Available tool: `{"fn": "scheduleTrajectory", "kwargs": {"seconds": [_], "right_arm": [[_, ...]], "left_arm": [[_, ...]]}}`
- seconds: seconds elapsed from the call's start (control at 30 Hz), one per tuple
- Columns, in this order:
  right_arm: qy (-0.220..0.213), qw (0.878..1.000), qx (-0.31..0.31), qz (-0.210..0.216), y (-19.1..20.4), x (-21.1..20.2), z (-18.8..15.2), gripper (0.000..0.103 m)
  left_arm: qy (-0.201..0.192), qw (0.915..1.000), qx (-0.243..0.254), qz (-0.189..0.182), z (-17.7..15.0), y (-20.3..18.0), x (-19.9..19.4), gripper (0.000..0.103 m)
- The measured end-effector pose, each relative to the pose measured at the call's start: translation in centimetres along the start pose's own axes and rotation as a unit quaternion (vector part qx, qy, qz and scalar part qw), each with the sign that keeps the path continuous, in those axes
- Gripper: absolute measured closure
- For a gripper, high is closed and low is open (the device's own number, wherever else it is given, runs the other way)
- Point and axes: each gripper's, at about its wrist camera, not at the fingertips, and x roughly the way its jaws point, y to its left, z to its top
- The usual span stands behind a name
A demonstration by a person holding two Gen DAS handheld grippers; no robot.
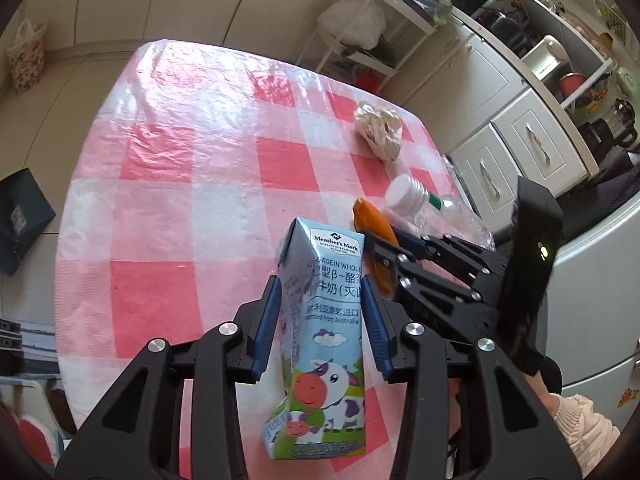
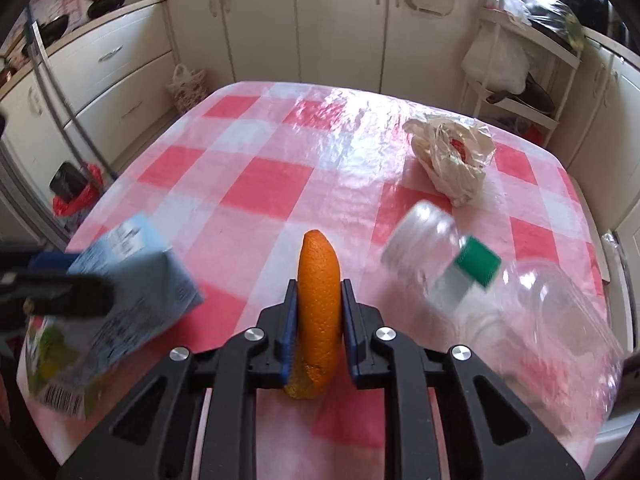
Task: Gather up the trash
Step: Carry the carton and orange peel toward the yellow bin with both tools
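While L claw (image 1: pixel 322 322) clamps 1 milk carton (image 1: pixel 320 320), R claw (image 2: pixel 319 322) clamps 1 orange peel (image 2: pixel 319 304).

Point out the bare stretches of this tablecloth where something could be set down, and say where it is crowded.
Free: the far-left checks of the tablecloth, from the far edge to the milk carton, and the middle strip left of the crumpled plastic bag. Crowded: the near right, where the orange peel, white-capped bottle and clear green-capped bottle cluster.
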Motion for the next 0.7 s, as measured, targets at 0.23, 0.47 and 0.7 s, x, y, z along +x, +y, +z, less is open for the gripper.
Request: {"fn": "scheduleTrajectory", "kwargs": {"seconds": [0.23, 0.47, 0.7], "right_arm": [[0.021, 0.999, -0.036, 0.01, 0.4, -2.4, -3.0, 0.083], [0.033, 0.999, -0.036, 0.015, 0.0, -4.6, -6.0, 0.082], [0.028, 0.999, -0.031, 0.016, -0.6, -5.6, -7.4, 0.081]], "left_arm": [[-0.006, 0.9996, 0.026, 0.006, -0.8, -1.0, -0.7, 0.041], [-0.018, 0.9985, 0.051, -0.006, -1.4, -2.8, -1.6, 0.024], [0.017, 0.9961, 0.086, -0.001, -2.6, -5.3, 0.5, 0.021]]}}
